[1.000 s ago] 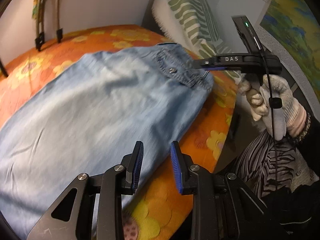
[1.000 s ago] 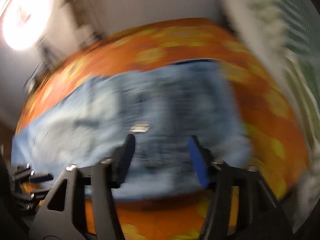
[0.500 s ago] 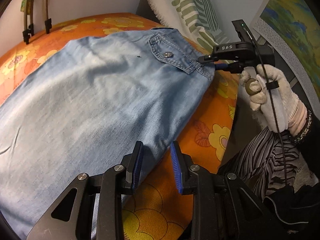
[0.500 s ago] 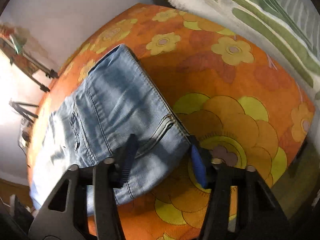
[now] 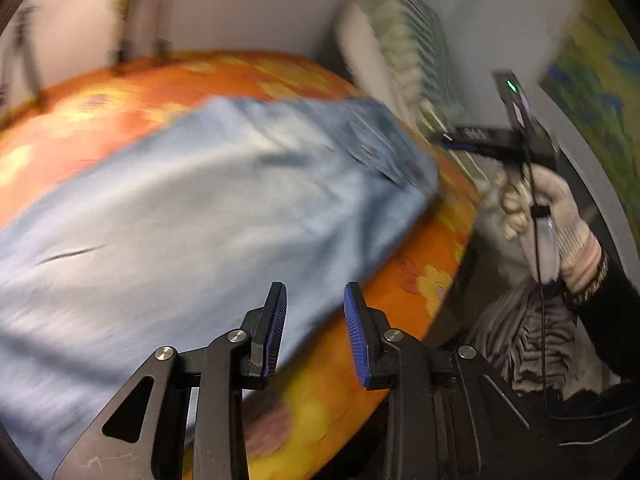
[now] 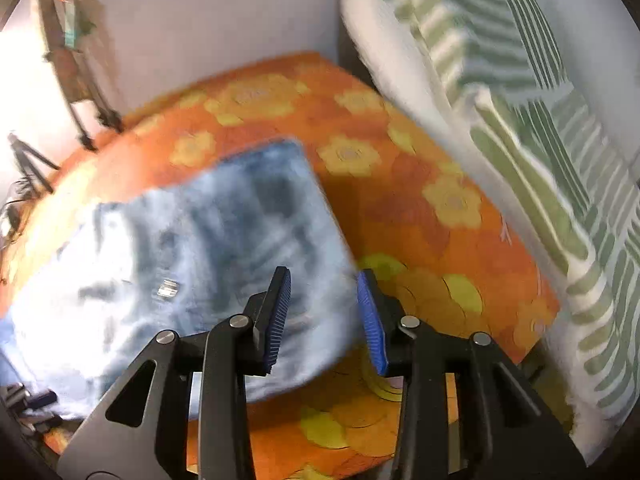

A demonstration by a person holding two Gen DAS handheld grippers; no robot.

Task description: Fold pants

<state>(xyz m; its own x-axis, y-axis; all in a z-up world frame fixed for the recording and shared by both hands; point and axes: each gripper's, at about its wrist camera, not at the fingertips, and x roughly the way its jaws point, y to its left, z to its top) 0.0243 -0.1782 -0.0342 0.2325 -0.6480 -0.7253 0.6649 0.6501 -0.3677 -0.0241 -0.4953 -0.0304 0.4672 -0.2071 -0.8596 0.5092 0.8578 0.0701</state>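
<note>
Light blue denim pants (image 5: 192,216) lie flat on an orange flowered bed cover (image 5: 360,360). Their waistband end with a metal button (image 6: 167,289) shows in the right wrist view (image 6: 224,248). My left gripper (image 5: 314,334) is open and empty, just above the near edge of the pants. My right gripper (image 6: 323,316) is open and empty, above the waistband corner near the bed's edge. The right gripper also shows in the left wrist view (image 5: 456,142), held in a gloved hand beside the waistband. Both views are blurred by motion.
A white and green striped pillow (image 6: 520,128) leans at the bed's right side, and also shows in the left wrist view (image 5: 404,56). A white wall (image 6: 208,16) stands behind the bed. Tripod legs (image 6: 32,160) stand at the far left. The bed's edge (image 5: 452,280) drops off to the right.
Both grippers have shifted over the pants and stay open. The right gripper has pulled back a little from the waistband corner. The pants lie as before.
</note>
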